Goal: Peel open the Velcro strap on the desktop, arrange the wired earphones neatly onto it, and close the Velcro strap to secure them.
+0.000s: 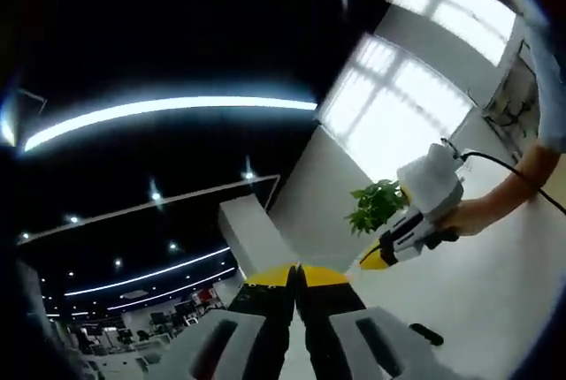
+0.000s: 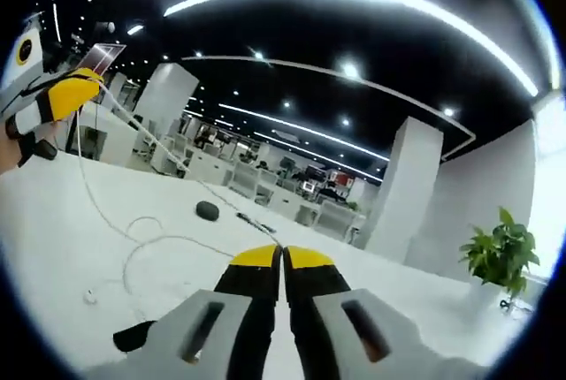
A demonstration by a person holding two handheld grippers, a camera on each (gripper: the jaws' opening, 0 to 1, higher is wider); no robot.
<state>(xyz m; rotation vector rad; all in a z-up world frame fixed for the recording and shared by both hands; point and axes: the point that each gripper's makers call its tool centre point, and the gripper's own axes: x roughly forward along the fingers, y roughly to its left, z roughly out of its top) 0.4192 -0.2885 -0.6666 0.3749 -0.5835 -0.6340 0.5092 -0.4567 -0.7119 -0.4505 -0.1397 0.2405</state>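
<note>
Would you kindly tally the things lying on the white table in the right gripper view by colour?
White: 1, the wired earphones
Black: 2, the round object and the flat piece near the gripper
Total: 3

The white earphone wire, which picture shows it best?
The right gripper view. There the earphone wire runs up from the white table to the left hand-held gripper, with an earbud lying at its end. In the left gripper view I can't make out any earphone wire.
</note>
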